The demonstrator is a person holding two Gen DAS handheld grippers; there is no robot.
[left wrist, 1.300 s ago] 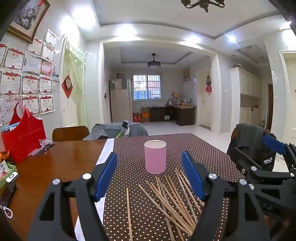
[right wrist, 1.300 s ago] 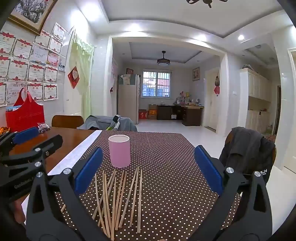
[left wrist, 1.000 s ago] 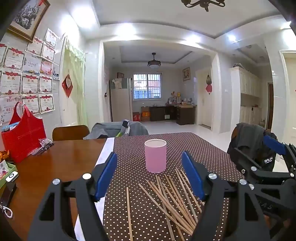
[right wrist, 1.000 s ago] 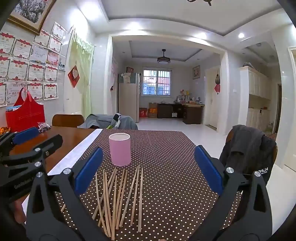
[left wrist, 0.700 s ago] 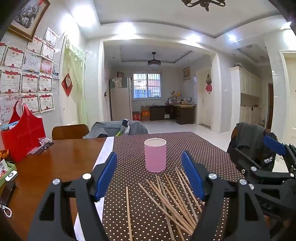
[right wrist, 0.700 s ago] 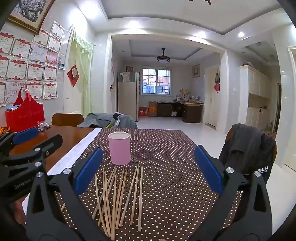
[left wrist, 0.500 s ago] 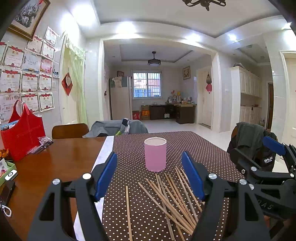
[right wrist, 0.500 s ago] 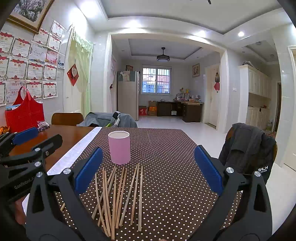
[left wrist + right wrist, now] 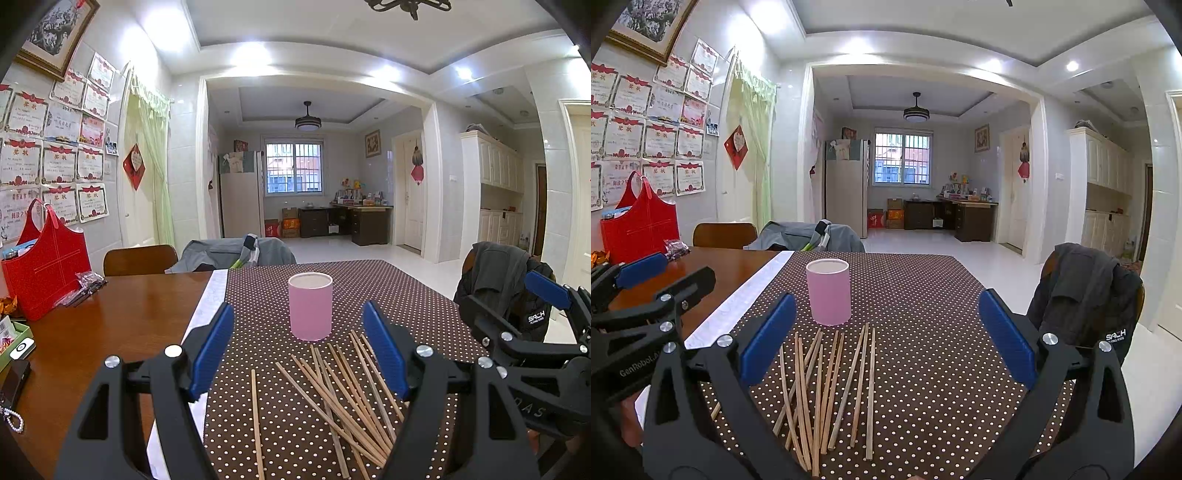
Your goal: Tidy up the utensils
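Note:
A pink cylindrical cup stands upright on the brown polka-dot cloth. Several wooden chopsticks lie loose on the cloth in front of the cup. One chopstick lies apart to the left of the heap. My left gripper hovers open above the near ends of the chopsticks, nothing between its blue pads. My right gripper is open too, wider, above the heap. Each gripper shows at the edge of the other's view.
A red bag and small packets sit on the bare wooden table at the left. A white strip borders the cloth. A chair with a dark jacket stands at the right; another chair stands at the far side.
Both views have tilted slightly, so the cup and chopsticks sit a little higher in frame. Both grippers stay open, and nothing on the table has moved.

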